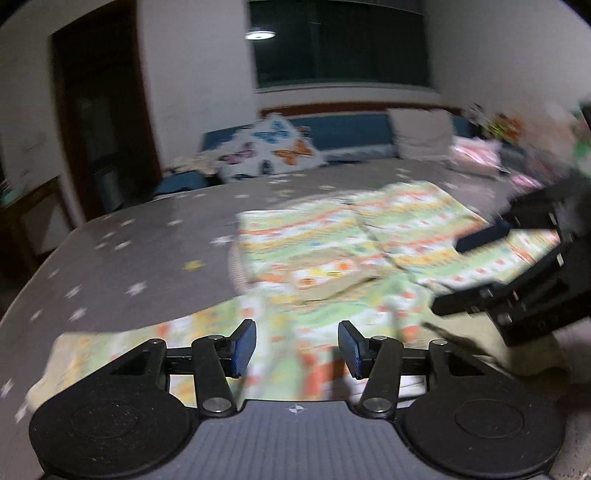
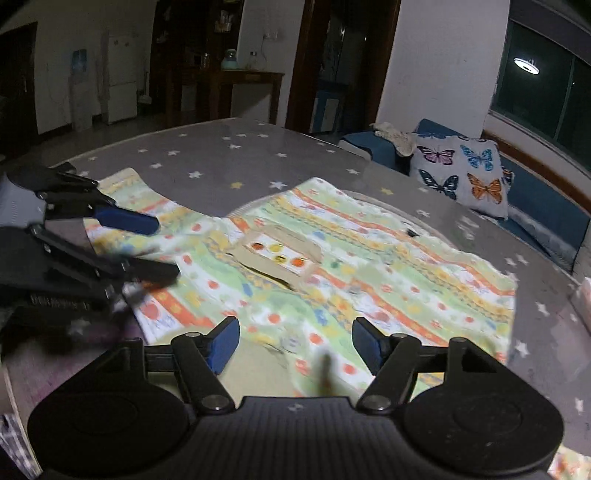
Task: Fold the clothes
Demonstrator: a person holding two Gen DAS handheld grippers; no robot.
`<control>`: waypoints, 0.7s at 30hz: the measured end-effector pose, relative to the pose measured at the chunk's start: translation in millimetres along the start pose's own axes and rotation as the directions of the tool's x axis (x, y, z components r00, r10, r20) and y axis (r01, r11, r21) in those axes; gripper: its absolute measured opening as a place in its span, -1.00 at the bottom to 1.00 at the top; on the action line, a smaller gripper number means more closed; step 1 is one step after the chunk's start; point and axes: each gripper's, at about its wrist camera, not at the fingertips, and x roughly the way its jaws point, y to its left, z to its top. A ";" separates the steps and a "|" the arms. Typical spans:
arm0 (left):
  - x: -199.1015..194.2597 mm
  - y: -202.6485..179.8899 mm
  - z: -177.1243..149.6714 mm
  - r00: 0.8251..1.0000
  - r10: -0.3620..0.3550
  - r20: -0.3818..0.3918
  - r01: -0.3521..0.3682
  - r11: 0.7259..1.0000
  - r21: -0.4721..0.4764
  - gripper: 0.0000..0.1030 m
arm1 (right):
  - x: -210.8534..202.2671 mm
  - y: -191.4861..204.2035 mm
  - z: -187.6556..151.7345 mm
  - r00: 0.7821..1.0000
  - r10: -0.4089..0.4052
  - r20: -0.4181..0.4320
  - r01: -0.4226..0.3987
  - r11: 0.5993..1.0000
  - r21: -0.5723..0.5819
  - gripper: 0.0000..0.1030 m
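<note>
**Two open grippers over a patterned garment**

Dim room light is falling on a grey table (image 2: pixel 229 155) dotted with white stars, and a window behind is reflecting a ceiling lamp (image 1: pixel 259 35). Along the far side a blue sofa (image 2: pixel 546 206) is holding a butterfly cushion (image 2: pixel 460 173), with a plain pale cushion (image 1: pixel 421 134) further along it.

Spread across the table is a garment (image 2: pixel 388 258) in green, yellow and orange stripes, lying mostly flat with some ripples, a sleeve (image 2: pixel 129 192) stretching out to one side. A tan patch with coloured dots (image 2: pixel 280 254) is sitting near its middle.

The left gripper (image 1: pixel 297 349) is hovering over the near edge of the garment, its blue pads standing well apart with nothing between them. The right gripper (image 2: pixel 295 345) is likewise hanging above the cloth's near edge, its fingers spread wide and empty. Each gripper is showing in the other's camera, blurred, jaws parted; whether either is touching the fabric I cannot tell.
</note>
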 end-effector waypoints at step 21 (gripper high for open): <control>-18.0 164.6 -44.8 0.906 0.371 -0.203 -0.423 0.796 -0.434 -0.02 | 12.1 22.9 -9.4 1.000 0.006 -0.029 -0.007 1.000 -0.029 0.35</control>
